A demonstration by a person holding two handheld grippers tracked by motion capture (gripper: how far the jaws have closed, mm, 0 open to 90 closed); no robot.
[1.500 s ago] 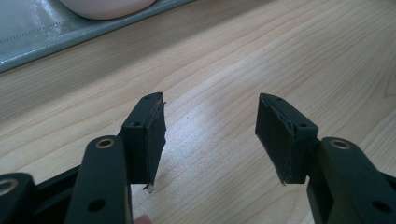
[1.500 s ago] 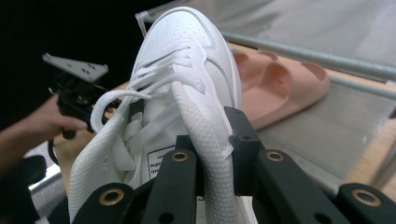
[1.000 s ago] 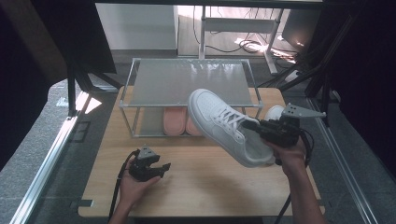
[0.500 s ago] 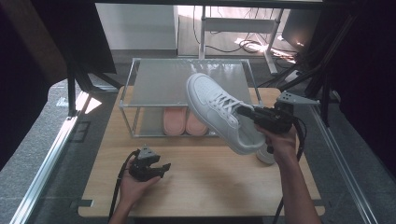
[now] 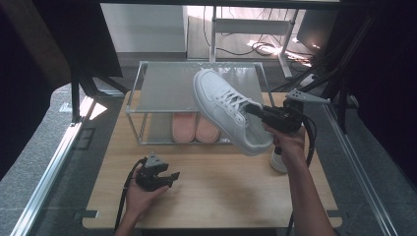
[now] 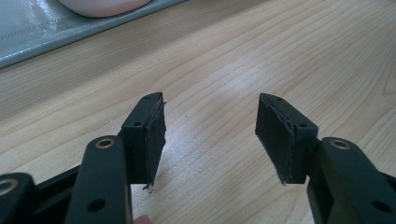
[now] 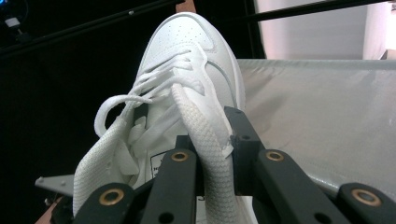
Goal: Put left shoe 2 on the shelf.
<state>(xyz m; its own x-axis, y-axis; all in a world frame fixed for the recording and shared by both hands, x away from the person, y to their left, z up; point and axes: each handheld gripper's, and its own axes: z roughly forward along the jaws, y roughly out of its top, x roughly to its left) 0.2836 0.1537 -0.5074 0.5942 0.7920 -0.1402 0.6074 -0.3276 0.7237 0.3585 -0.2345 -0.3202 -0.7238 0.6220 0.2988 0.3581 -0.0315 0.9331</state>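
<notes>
— Since a second ago, what's different?

— Up and away from the person goes the right tool (image 5: pixel 255 111), carrying the white shoe (image 5: pixel 226 112) from low over the worktop's right side to a spot above the rack. The left tool (image 5: pixel 169 177) has stayed where it was.

— What is the right tool doing with its jaws?

— They are clamped on the shoe's collar. In the right gripper view one jaw sits inside the opening and the other outside, with the padded edge pinched between them. The shoe (image 7: pixel 187 84) points away from the tool, toe farthest off, laces loose.

— And how does the shoe hang?

— In the air, tilted, with the toe over the top shelf of the rack (image 5: pixel 162 86) and the heel down towards the person, past the rack's front edge. It touches nothing but the tool.

— The left tool?

— Open, with nothing between the jaws. It rests low in the person's hand on the near left of the worktop (image 5: pixel 221 196).

— Anything else around?

— A pink pair of shoes (image 5: pixel 194 128) sits side by side on the rack's lower shelf. Another white shoe (image 5: pixel 278 162) stands on the worktop just behind the right wrist, mostly hidden.
</notes>
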